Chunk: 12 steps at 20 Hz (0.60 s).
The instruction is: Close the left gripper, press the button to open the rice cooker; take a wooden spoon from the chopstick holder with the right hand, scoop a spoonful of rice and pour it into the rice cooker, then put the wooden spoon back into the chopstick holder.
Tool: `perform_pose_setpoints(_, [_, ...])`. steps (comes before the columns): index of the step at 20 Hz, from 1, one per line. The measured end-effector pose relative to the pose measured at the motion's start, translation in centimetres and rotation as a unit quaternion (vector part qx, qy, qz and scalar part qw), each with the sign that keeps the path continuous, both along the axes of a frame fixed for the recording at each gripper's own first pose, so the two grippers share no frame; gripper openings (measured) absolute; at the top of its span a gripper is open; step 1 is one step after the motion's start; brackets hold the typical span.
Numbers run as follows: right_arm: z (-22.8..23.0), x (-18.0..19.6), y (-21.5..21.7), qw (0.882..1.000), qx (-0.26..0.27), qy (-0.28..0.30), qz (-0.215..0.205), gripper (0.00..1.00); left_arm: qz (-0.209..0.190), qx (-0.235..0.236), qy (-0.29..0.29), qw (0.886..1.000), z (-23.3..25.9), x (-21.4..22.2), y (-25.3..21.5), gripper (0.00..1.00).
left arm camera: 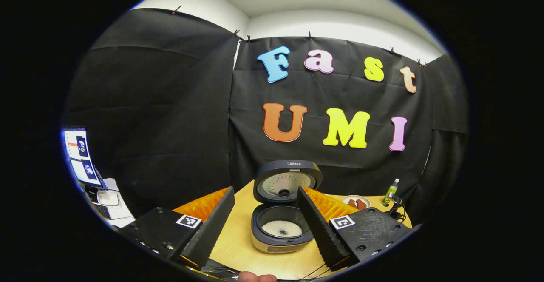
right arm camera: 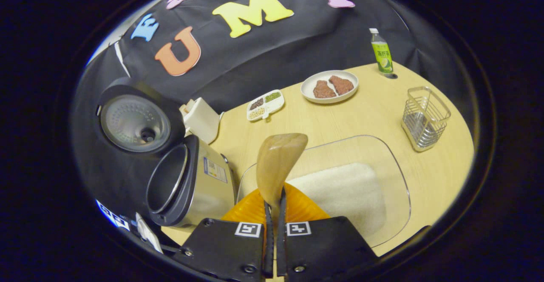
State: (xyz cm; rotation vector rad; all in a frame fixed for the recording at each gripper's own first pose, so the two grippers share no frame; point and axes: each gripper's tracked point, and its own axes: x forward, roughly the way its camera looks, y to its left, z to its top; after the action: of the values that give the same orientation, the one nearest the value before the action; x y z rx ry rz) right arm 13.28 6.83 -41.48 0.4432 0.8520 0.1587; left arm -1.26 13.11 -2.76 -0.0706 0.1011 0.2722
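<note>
Left gripper view: my left gripper (left arm camera: 265, 218) hangs level over the near edge of the desk (left arm camera: 238, 248), its jaws spread wide and holding nothing. Between them sits the rice cooker (left arm camera: 278, 233), its lid (left arm camera: 287, 180) standing upright, with white rice (left arm camera: 281, 228) lying in the inner pot. A screen (left arm camera: 80, 156) stands off the desk's left edge. Toward the far right corner are a plate (left arm camera: 356, 201) and a green bottle (left arm camera: 391, 192). A fingertip of my hand (left arm camera: 256, 277) shows at the bottom.

Right gripper view: my right gripper (right arm camera: 274, 212) is pinched narrow on the handle of the wooden spoon (right arm camera: 278, 165), whose bowl rises ahead of the fingers, tilted a little right. I cannot tell whether the bowl carries rice. The rice cooker (right arm camera: 187, 184) is at the left, seen from the side, lid (right arm camera: 135, 122) up. Just past the spoon lies a clear tray (right arm camera: 391, 167) with a heap of rice (right arm camera: 344, 190). A divided dish (right arm camera: 265, 104) and the plate of brown pieces (right arm camera: 329, 87) sit along the far edge, the bottle (right arm camera: 381, 53) at the far right corner. The wire chopstick holder (right arm camera: 425, 118) stands by the right edge.
</note>
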Motion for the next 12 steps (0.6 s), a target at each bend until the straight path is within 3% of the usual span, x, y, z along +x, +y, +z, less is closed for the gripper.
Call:
perform_pose_setpoints(8, [0.9, 0.9, -4.3, 0.991, 0.121, 0.018, -0.052, 0.08, -0.010, 0.013, 0.006, 1.000, 0.1, 2.0, -3.4, 0.95])
perform_pose_setpoints(12, [3.0, 2.0, -7.3, 0.987, 0.148, 0.002, -0.065, 0.08, -0.009, 0.020, 0.003, 1.000, 0.3, 3.1, -4.5, 0.95])
